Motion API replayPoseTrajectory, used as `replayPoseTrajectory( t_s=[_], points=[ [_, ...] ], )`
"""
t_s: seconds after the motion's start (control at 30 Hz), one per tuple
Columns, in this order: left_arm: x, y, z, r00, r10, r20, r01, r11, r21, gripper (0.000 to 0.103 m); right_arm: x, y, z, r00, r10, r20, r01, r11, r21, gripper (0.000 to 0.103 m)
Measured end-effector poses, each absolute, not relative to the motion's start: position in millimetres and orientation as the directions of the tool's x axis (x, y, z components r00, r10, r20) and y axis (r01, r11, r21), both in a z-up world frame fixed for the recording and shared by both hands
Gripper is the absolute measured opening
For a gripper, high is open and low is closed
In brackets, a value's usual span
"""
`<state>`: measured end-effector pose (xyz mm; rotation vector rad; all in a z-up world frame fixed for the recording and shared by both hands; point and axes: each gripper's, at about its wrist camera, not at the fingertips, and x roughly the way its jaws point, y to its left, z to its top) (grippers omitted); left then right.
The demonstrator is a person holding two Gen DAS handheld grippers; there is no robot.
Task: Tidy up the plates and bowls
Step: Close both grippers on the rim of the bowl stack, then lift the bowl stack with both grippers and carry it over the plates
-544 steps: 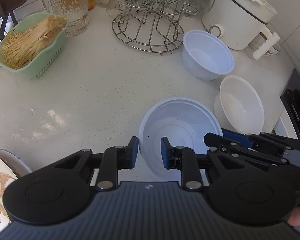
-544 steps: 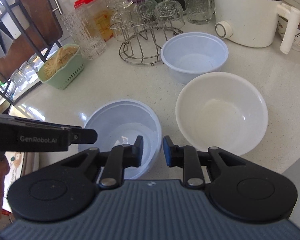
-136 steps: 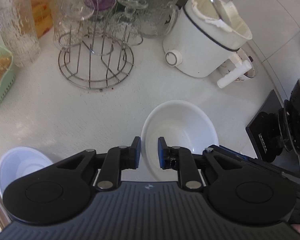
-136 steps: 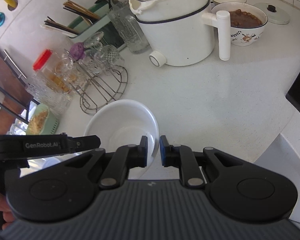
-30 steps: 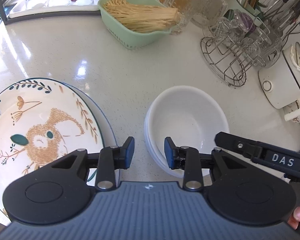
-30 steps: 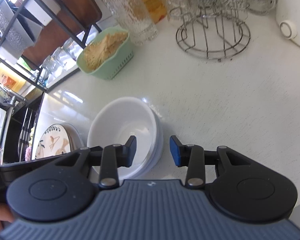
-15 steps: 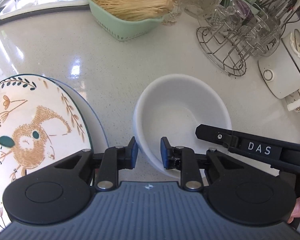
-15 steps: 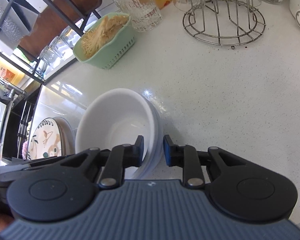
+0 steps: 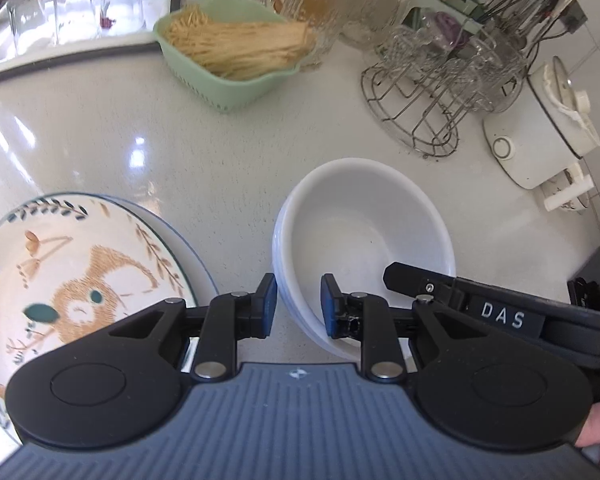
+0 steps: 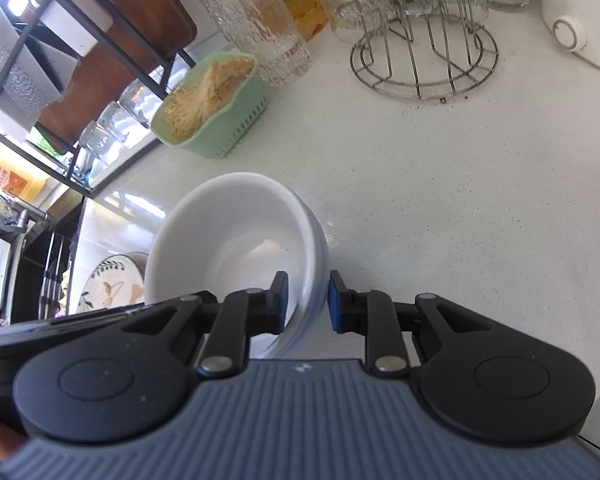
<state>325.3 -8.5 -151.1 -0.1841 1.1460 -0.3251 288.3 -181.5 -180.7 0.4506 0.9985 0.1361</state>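
Note:
A stack of nested white bowls (image 9: 364,236) stands on the white counter; it also shows in the right wrist view (image 10: 236,240). My left gripper (image 9: 298,304) is shut on the stack's near left rim, one finger inside and one outside. My right gripper (image 10: 306,302) is shut on the stack's right rim, one finger on each side of it; its body (image 9: 496,312) shows in the left wrist view. A painted plate (image 9: 60,280) on a stack of plates lies left of the bowls and shows small in the right wrist view (image 10: 112,284).
A green basket of noodles (image 9: 236,52) stands behind the bowls. A wire glass rack (image 9: 432,88) and a white cooker (image 9: 540,136) are at the back right. Upturned glasses (image 9: 76,8) line the back left. A metal shelf (image 10: 60,40) stands left.
Both grippers, open a second ago, have closed on the rims of the bowl stack. The stack now sits slightly farther from the plates.

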Motion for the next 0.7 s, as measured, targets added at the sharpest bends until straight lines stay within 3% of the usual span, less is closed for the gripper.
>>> replayPoseTrajectory(
  t_s=[0.7],
  points=[
    [314, 92, -102, 0.384, -0.378, -0.842, 0.166, 0.926, -0.340, 0.027, 262, -98, -127, 0.627, 0.311, -0.714, 0.108, 0.874, 0.474, 0.024]
  ],
)
